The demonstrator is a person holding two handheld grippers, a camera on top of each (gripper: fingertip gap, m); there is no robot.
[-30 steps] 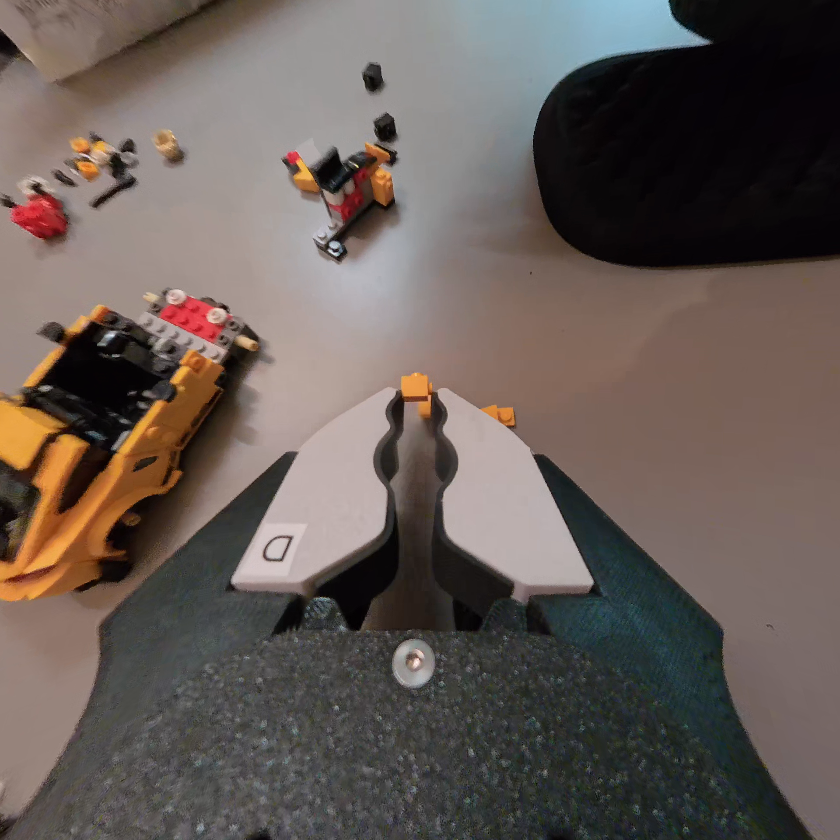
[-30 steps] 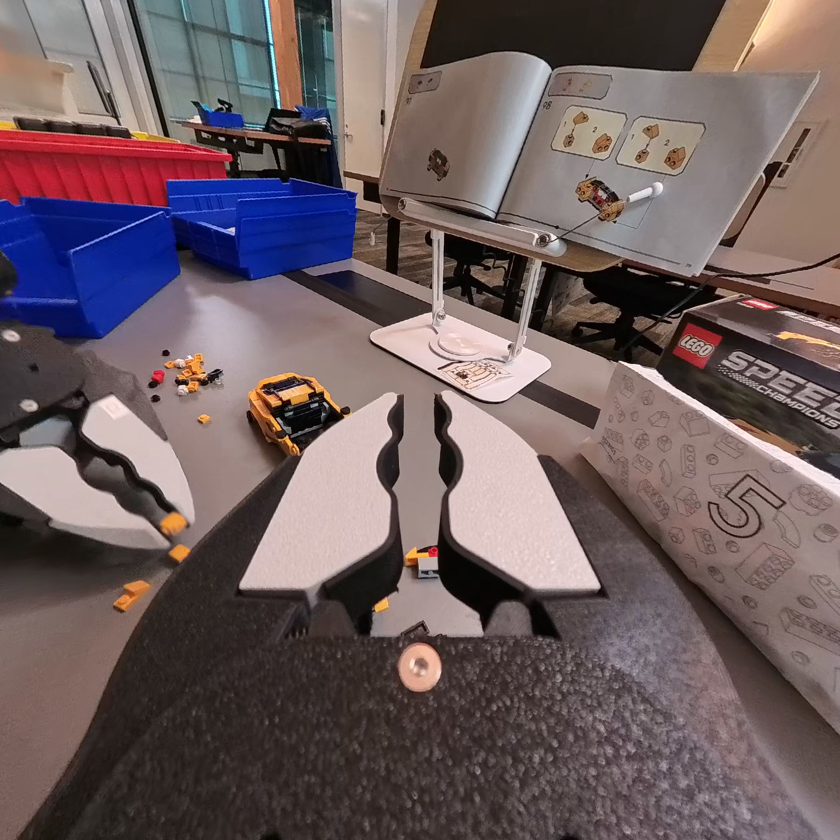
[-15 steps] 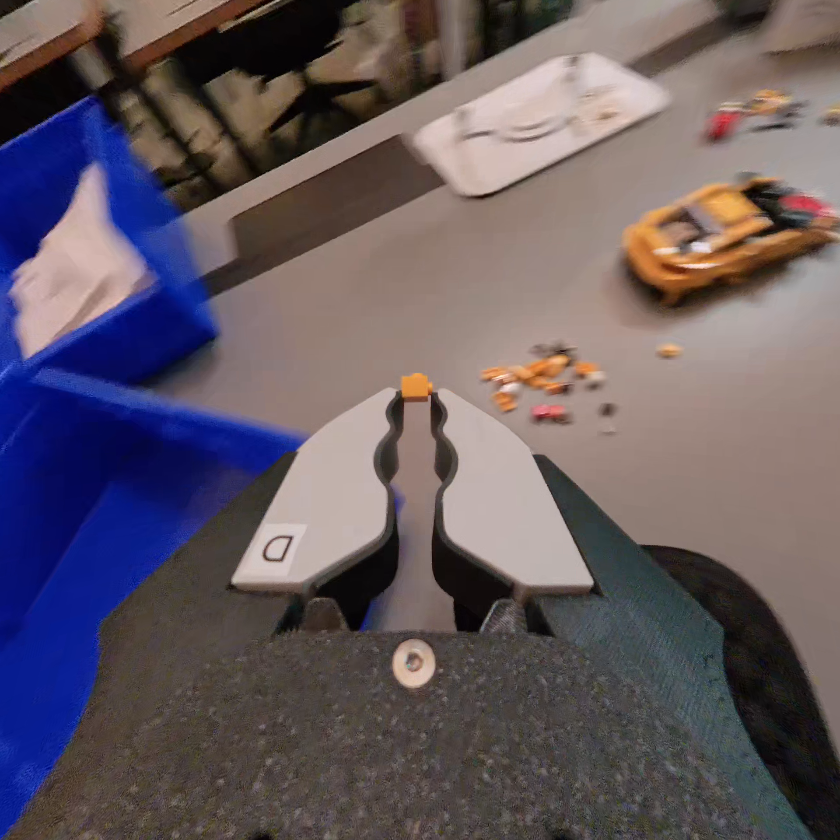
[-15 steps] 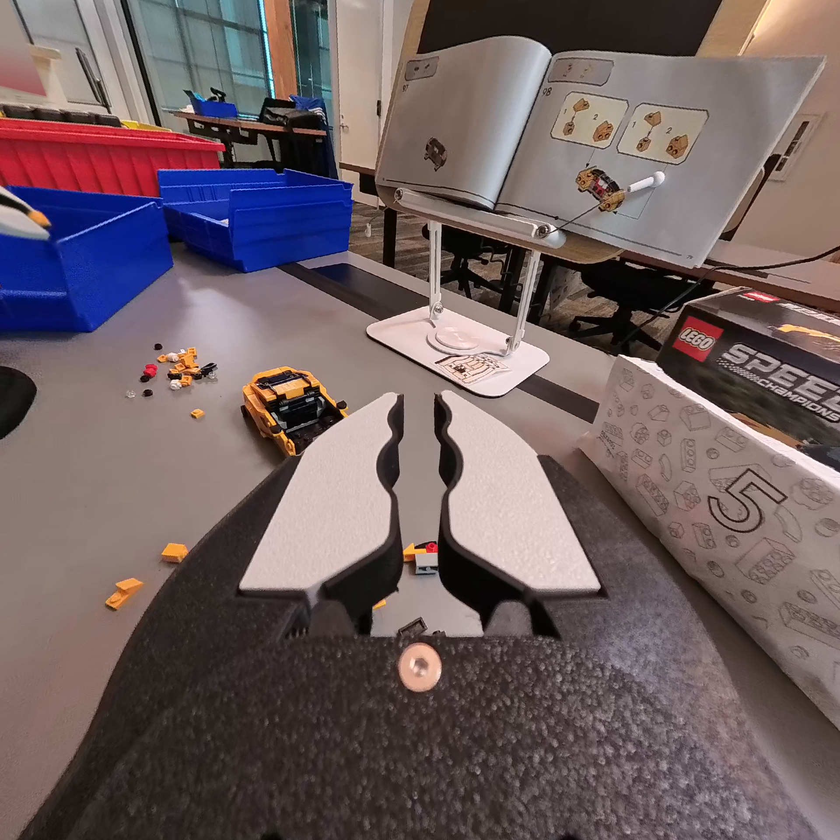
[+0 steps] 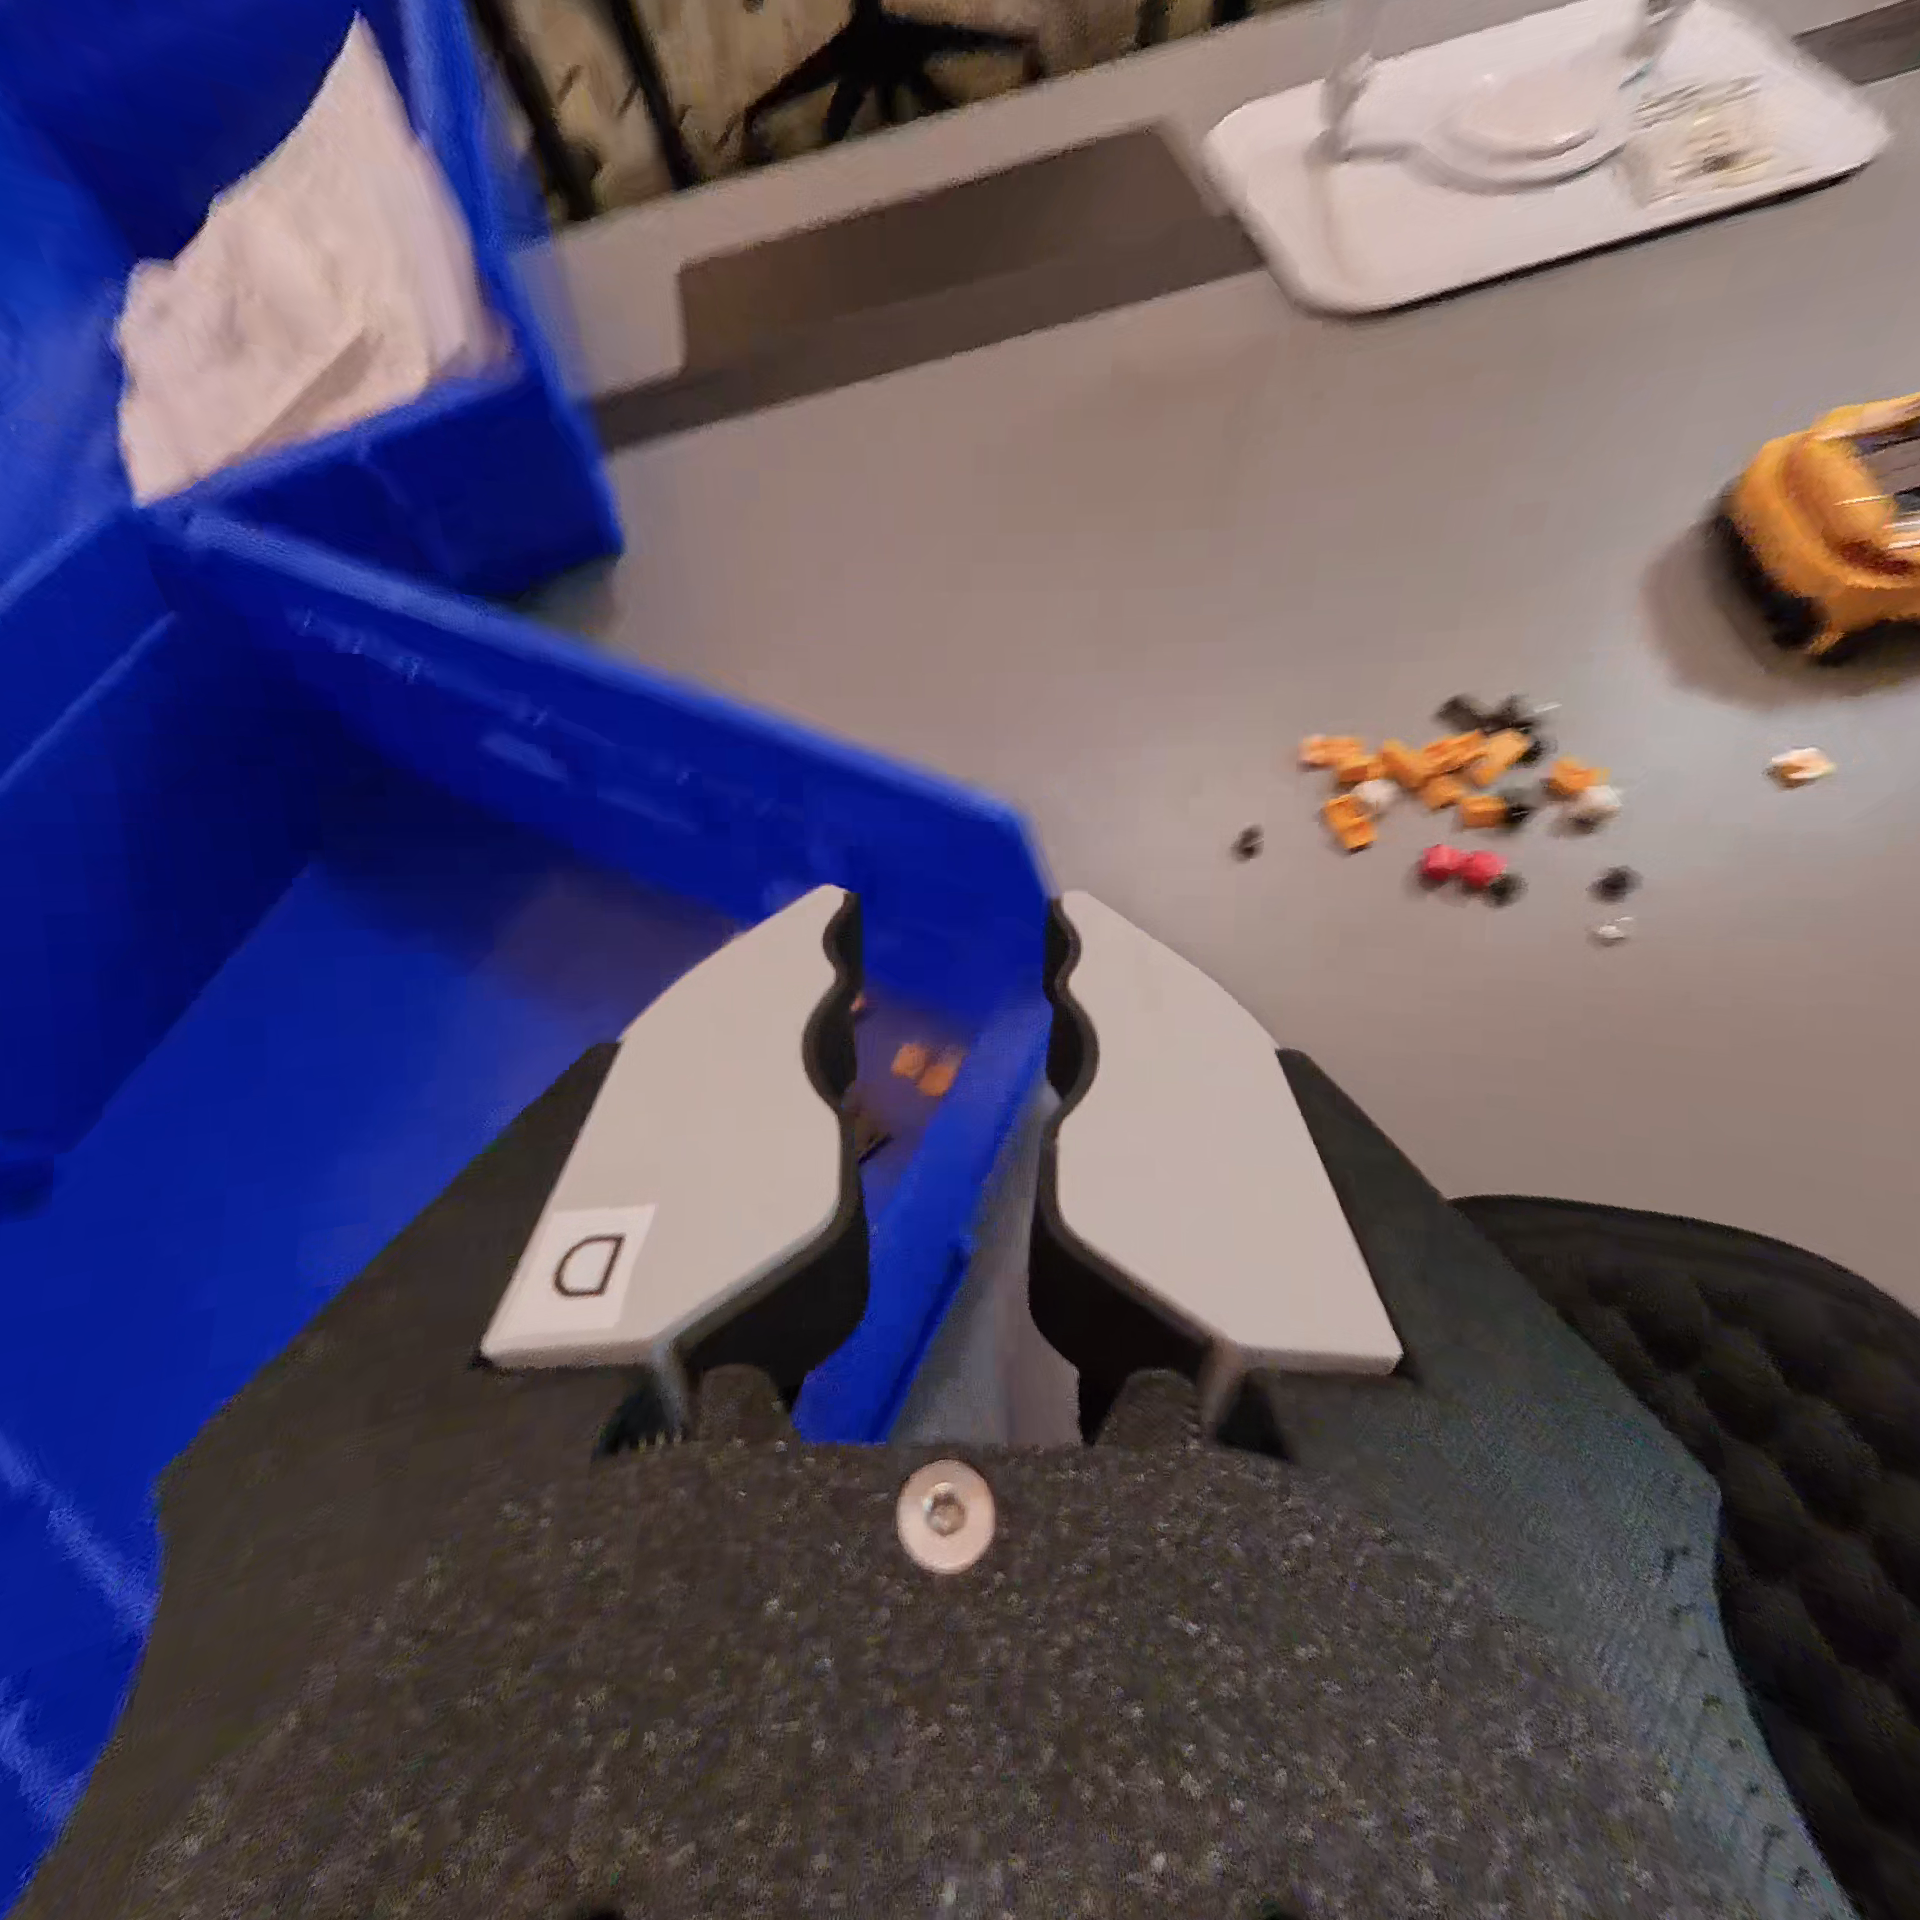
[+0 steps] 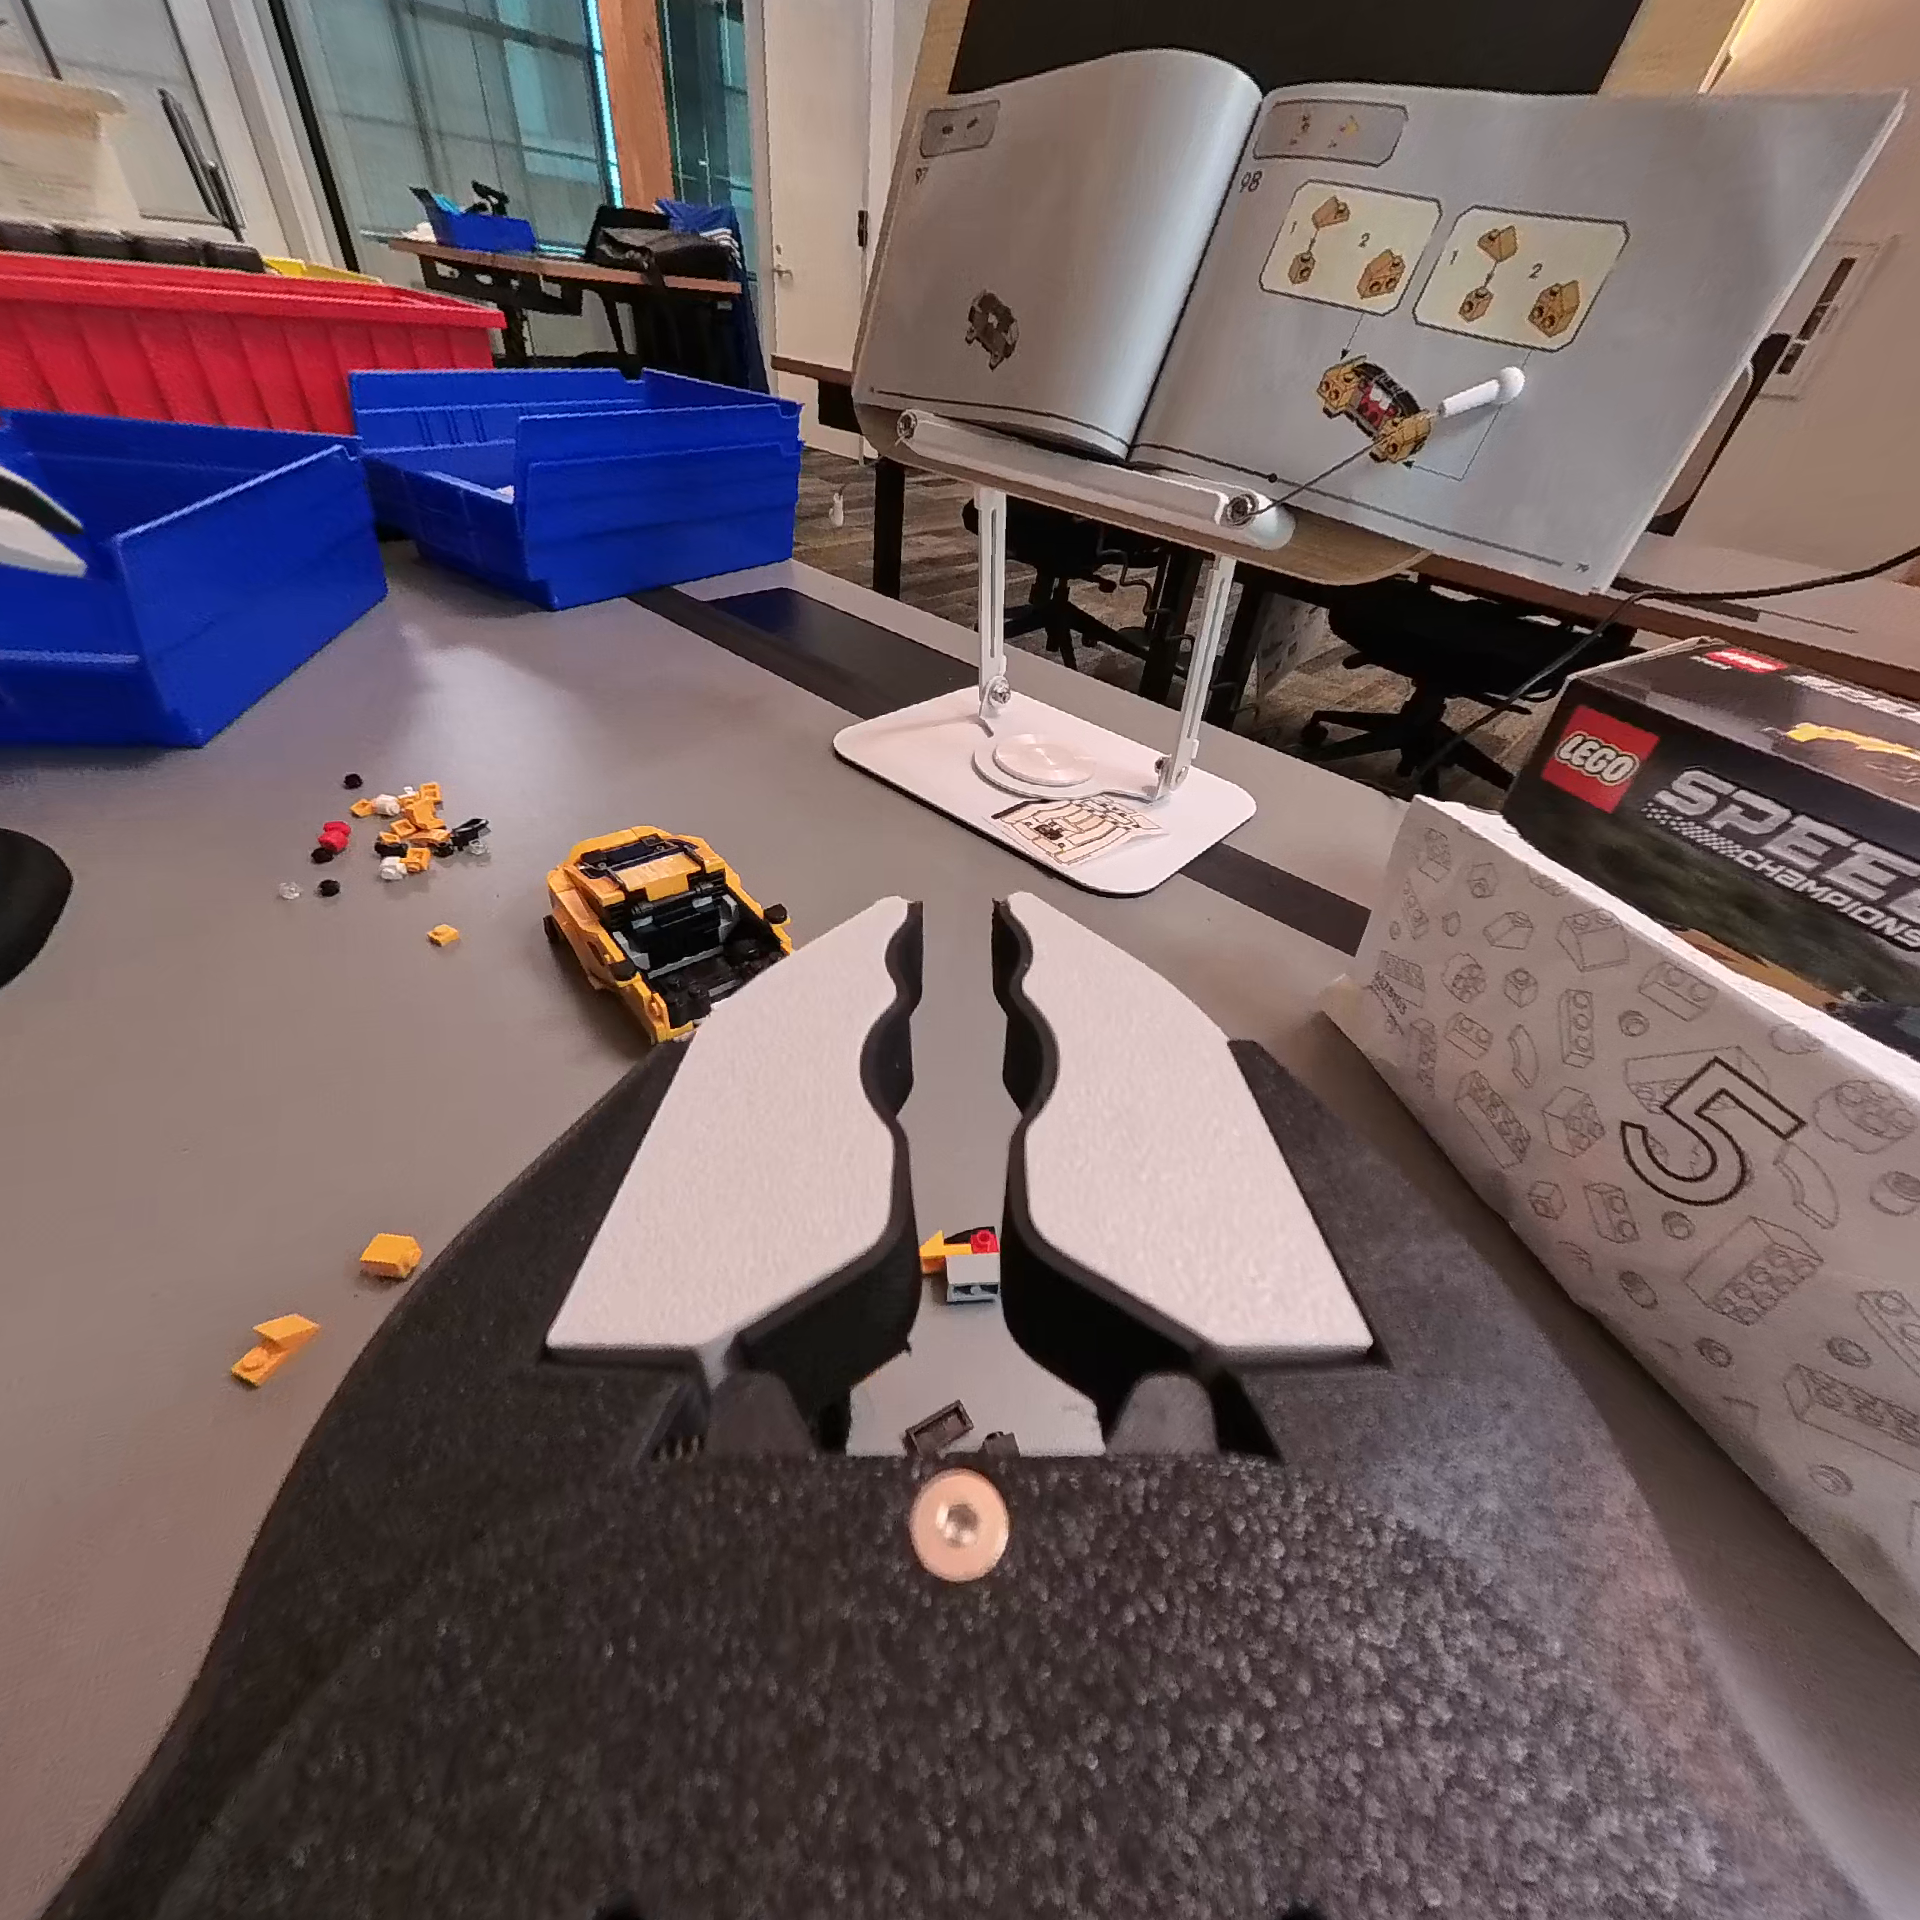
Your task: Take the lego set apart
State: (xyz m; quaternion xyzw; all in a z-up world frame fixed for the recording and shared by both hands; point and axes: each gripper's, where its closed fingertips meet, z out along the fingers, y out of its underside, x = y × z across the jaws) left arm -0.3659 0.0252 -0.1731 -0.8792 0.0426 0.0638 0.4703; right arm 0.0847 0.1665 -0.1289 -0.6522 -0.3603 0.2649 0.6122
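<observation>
My left gripper (image 5: 951, 914) hangs over the corner of a blue bin (image 5: 623, 696) with its jaws open and nothing between the fingertips. Small orange pieces (image 5: 925, 1070) lie on the bin floor below the gap. A tip of this gripper shows at the far left of the right wrist view (image 6: 31, 530), above the same bin (image 6: 208, 582). The partly stripped yellow lego car (image 6: 665, 925) stands on the grey table, also in the left wrist view (image 5: 1829, 530). My right gripper (image 6: 956, 914) is slightly open and empty, above a small grey, red and orange sub-assembly (image 6: 966, 1262).
A pile of loose pieces (image 6: 405, 831) lies left of the car. Two orange pieces (image 6: 390, 1252) (image 6: 275, 1345) lie left of my right gripper. A book stand (image 6: 1039, 790) with the manual, a lego box (image 6: 1714, 769), a white printed bag (image 6: 1662, 1122), more bins (image 6: 582, 488) and a black pad (image 5: 1714, 1403) surround the work area. There is about 50 cm between the tips of the two grippers. About 20 cm separates my right fingertips from the partly stripped yellow lego car (image 6: 665, 925).
My left gripper carried a small orange piece from the table to above the blue bin, then opened; the piece has left the fingertips. The right gripper has stayed still.
</observation>
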